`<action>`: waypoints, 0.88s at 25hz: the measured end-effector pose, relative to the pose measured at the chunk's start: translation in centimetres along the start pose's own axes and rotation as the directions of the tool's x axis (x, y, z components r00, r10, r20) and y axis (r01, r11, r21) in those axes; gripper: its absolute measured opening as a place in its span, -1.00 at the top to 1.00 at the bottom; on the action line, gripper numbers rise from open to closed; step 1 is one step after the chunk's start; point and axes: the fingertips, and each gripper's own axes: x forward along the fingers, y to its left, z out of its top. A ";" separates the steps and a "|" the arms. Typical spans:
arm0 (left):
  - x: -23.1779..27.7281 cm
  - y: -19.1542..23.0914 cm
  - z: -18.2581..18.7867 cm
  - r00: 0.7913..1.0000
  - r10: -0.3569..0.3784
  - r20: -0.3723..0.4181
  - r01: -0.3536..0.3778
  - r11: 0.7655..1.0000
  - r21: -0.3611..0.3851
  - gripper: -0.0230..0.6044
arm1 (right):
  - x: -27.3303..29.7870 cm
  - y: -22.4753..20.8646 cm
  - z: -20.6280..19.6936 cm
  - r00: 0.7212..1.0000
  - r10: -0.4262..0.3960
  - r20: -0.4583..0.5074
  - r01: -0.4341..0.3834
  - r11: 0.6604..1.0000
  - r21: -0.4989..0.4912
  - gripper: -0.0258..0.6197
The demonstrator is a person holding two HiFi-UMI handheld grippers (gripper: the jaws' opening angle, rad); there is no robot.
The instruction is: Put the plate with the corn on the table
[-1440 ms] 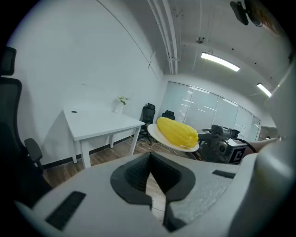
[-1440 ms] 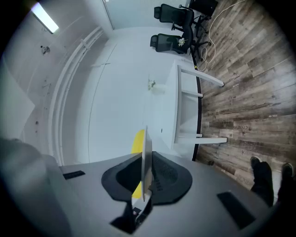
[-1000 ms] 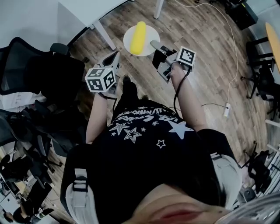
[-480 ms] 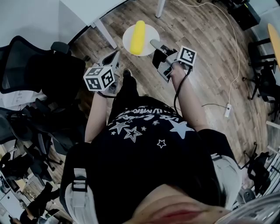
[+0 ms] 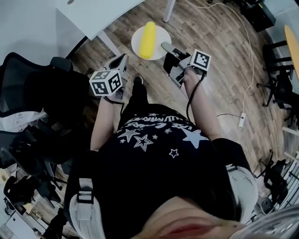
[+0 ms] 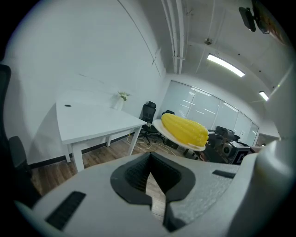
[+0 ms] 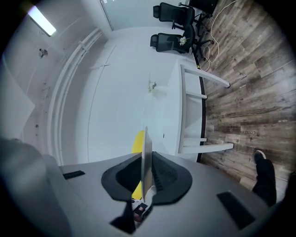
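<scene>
A white plate (image 5: 136, 44) carries a yellow corn cob (image 5: 148, 38) and hangs in the air over the wooden floor. My right gripper (image 5: 164, 47) is shut on the plate's right rim. In the right gripper view the plate (image 7: 147, 155) stands edge-on between the pads, with the corn (image 7: 137, 140) behind it. My left gripper (image 5: 122, 59) hovers left of the plate, shut and holding nothing. The left gripper view shows the corn (image 6: 184, 130) on the plate (image 6: 157, 126) to the right. The white table (image 5: 96, 15) stands just beyond, at the upper left.
Black office chairs (image 5: 44, 88) crowd the left side next to my left arm. A white cable (image 5: 250, 65) with a plug trails over the floor at the right. More chairs (image 5: 280, 84) stand at the right edge. A table leg (image 5: 169, 9) rises near the plate.
The table has come further into the head view at the upper left. The plate with the corn stays in the right gripper, a little closer to the table. The left gripper barely shifted.
</scene>
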 end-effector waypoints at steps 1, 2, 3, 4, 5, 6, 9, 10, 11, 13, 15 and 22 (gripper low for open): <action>1.1 1.0 0.8 1.000 -0.001 -0.001 0.001 1.000 -0.003 0.91 | 1.2 0.0 1.1 1.000 0.004 0.001 -0.004 1.000 -0.001 0.79; 2.3 1.9 1.8 1.000 -0.003 -0.003 0.003 1.000 -0.005 0.91 | 2.4 0.0 2.2 1.000 0.009 0.002 -0.009 1.000 -0.002 0.79; 3.5 2.9 2.8 1.000 -0.006 -0.004 0.006 1.000 -0.002 0.91 | 3.8 0.1 3.4 1.000 0.015 0.003 -0.015 1.000 -0.005 0.79; 4.6 3.9 3.9 1.000 -0.010 -0.007 0.010 1.000 0.003 0.91 | 5.2 0.2 4.5 1.000 0.022 0.002 -0.022 1.000 -0.007 0.79; 5.7 4.9 5.1 1.000 -0.014 -0.008 0.014 1.000 0.011 0.91 | 6.7 0.3 5.5 1.000 0.028 0.001 -0.028 1.000 -0.008 0.79; 6.8 6.0 6.2 1.000 -0.017 -0.009 0.017 1.000 0.019 0.91 | 8.2 0.4 6.5 0.999 0.035 0.001 -0.035 0.999 -0.011 0.79; 9.7 9.3 9.8 1.000 -0.026 0.001 0.026 0.999 0.029 0.91 | 12.7 0.7 9.6 0.999 0.047 0.009 -0.047 0.999 -0.020 0.79; 10.6 10.4 11.0 1.000 -0.030 0.003 0.029 0.999 0.031 0.91 | 14.2 0.7 10.5 0.999 0.048 0.013 -0.048 0.999 -0.020 0.79; 11.3 11.4 11.9 0.999 -0.032 0.003 0.032 0.999 0.033 0.91 | 15.5 0.8 11.4 0.999 0.048 0.016 -0.048 0.999 -0.019 0.79; 12.5 13.2 13.4 0.999 -0.035 0.001 0.035 0.999 0.033 0.91 | 17.7 0.7 12.7 0.999 0.042 0.021 -0.042 0.999 -0.014 0.79; 13.4 14.9 14.4 0.999 -0.038 0.004 0.038 0.999 0.027 0.91 | 19.5 0.5 13.5 0.999 0.034 0.024 -0.034 0.999 -0.014 0.79; 16.1 20.7 18.3 0.998 -0.059 0.028 0.059 0.998 0.020 0.91 | 26.4 0.6 15.7 0.999 0.032 0.028 -0.032 0.999 -0.024 0.79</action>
